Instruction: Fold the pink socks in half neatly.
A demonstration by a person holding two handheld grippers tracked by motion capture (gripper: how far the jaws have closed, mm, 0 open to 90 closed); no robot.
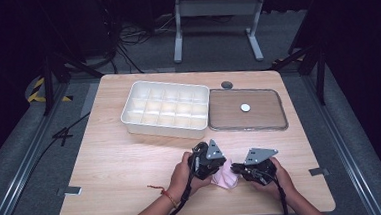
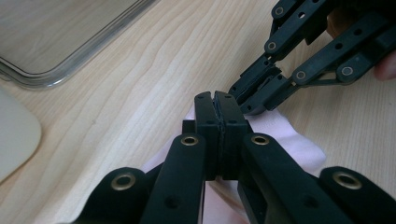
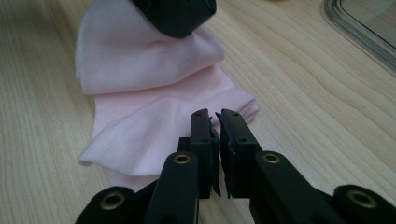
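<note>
Pink sock on counter, lower centre, partly folded. Left gripper pressed together, pinching sock; right gripper nearly closed at sock edge. Divided box unfilled; stowing left.

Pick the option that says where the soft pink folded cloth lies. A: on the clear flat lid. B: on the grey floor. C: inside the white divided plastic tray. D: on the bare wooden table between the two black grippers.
D: the high view shows the soft pink folded cloth on the wooden table, between the left gripper and the right gripper, near the table's front edge and apart from the white divided plastic tray.
</note>
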